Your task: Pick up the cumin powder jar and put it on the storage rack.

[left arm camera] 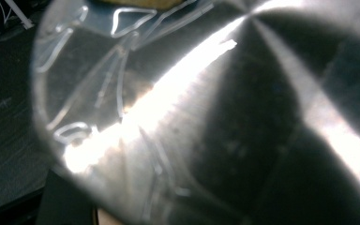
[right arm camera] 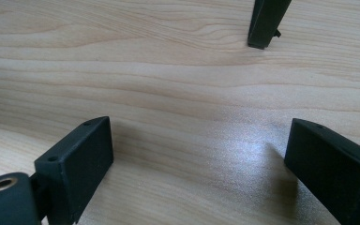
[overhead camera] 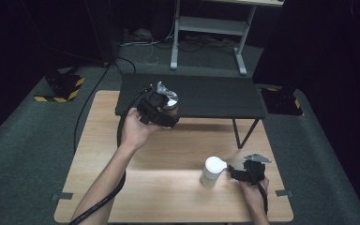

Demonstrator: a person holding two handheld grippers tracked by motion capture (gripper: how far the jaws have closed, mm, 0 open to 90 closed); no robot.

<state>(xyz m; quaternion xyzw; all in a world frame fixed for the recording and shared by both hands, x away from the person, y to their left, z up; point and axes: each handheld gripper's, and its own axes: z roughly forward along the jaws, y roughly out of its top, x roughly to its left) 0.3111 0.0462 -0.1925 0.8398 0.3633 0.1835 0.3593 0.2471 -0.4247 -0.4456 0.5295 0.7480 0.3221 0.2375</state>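
Left tongs clenched on a clear jar, held above the shelf edge. Judged rigid, smooth, slippery; mid-body grip advised. Right tongs released, nr white cup on surface.

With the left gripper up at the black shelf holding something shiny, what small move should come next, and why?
Probably lower the left gripper a little to set the shiny, clear-wrapped object it seems to hold onto the black raised shelf. It hovers at the shelf's front edge, while the right gripper rests open beside the white cylindrical cup.
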